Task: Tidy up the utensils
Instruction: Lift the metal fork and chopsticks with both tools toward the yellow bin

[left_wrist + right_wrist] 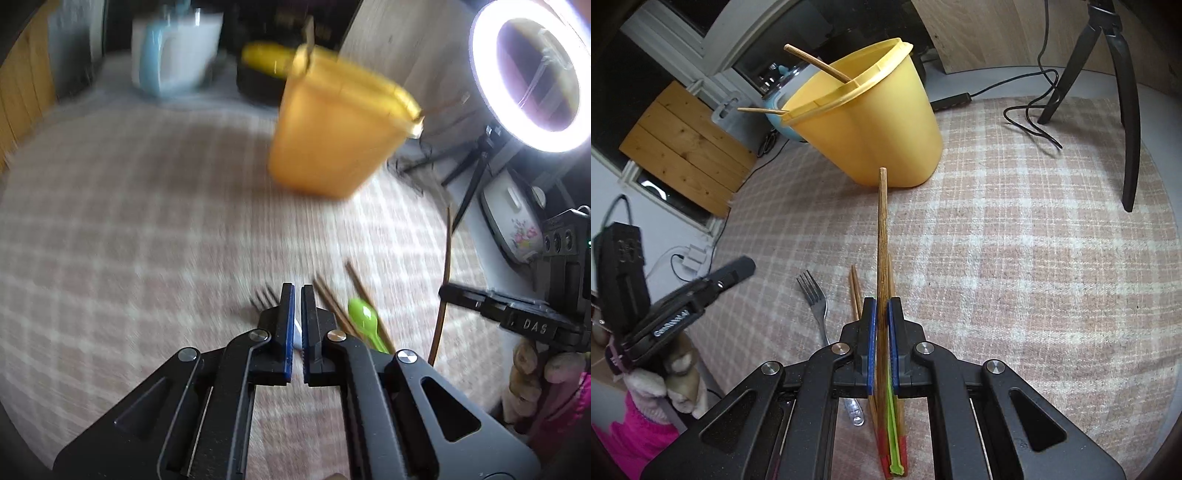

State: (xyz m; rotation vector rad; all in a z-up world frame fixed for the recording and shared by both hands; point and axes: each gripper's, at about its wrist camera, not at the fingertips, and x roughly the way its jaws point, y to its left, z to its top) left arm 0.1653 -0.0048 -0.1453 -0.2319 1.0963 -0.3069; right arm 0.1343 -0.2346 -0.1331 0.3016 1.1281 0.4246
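A yellow plastic tub (871, 122) stands on the checked cloth with two wooden chopsticks (820, 64) in it; it also shows blurred in the left wrist view (332, 133). My right gripper (881, 306) is shut on a brown wooden chopstick (882, 236) that points toward the tub. Under it lie more chopsticks (855, 291), a green plastic spoon (893, 435) and a metal fork (814, 299). My left gripper (297, 291) is nearly closed above the fork (264, 297), with something white between the pads. The green spoon (364, 317) and chopsticks (328, 302) lie just right of it.
A ring light (535, 74) on a black tripod (1108, 74) stands at the right with loose cables (1030, 114). A light blue kettle (162, 59) and a dark container (258, 81) sit behind the tub. A wooden panel (687, 147) is beyond the cloth's left edge.
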